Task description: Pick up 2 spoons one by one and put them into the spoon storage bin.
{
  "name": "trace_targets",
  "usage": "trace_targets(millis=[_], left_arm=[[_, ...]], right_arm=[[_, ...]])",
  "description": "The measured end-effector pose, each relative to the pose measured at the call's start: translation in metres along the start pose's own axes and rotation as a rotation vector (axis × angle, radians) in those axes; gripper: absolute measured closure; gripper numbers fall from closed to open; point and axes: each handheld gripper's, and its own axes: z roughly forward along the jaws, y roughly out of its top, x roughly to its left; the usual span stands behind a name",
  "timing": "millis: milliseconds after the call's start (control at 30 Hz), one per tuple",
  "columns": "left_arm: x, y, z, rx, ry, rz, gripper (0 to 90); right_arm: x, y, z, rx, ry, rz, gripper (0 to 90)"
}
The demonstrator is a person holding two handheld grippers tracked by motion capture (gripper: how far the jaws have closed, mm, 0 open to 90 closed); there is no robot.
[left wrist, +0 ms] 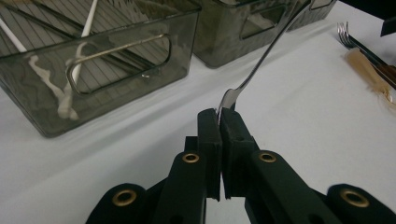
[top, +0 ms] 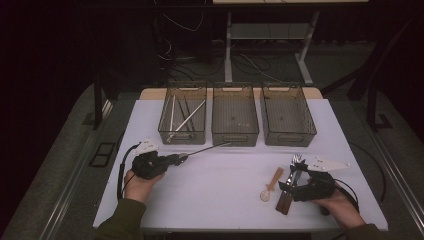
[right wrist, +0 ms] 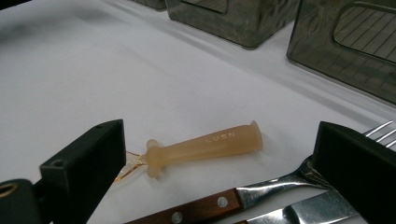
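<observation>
The left hand-held gripper (left wrist: 219,122) has its jaws pinched tight on one end of a slim metal utensil (left wrist: 261,58). In the high view the utensil's long axis runs from the jaws up and to the right, its far end reaching the front wall of the middle bin (top: 235,135). The left bin (top: 181,134), already holding long white and metal sticks, stands just ahead of this hand-held gripper, so a drop there looks like a short lift and swing forward.

The right hand-held gripper (right wrist: 219,154) is wide open and holds nothing. Between its jaws on the white worktop (top: 225,185) lies a tan plastic spoon (right wrist: 205,145), handle pointing up-right in the right gripper view, crosswise enough to the jaws for a direct close. A wood-handled fork (right wrist: 261,189) and a knife (right wrist: 303,207) lie just beside it, nearer the right jaw; closing carelessly could catch the fork. The right bin (top: 289,136) is empty.
</observation>
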Motion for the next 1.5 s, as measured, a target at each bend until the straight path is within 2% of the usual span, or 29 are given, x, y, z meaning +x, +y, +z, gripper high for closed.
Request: trace_targets(millis=[267,733,1133,1500], left_arm=[[0.002,0.011,0.005,-0.038,0.025,-0.010,87.4],[0.001,0.038,0.023,-0.088,-0.002,0.007,87.3],[-0.004,0.064,0.050,-0.105,-0.026,0.019,87.2],[-0.013,0.089,0.077,-0.103,-0.018,0.037,87.3]], right_arm=[[0.000,0.000,0.000,0.002,-0.002,-0.001,3.1],[0.000,0.000,0.001,0.005,-0.001,0.008,3.1],[-0.001,-0.001,0.000,0.000,0.001,0.007,3.2],[-0.001,-0.001,0.000,-0.005,0.000,0.008,3.2]])
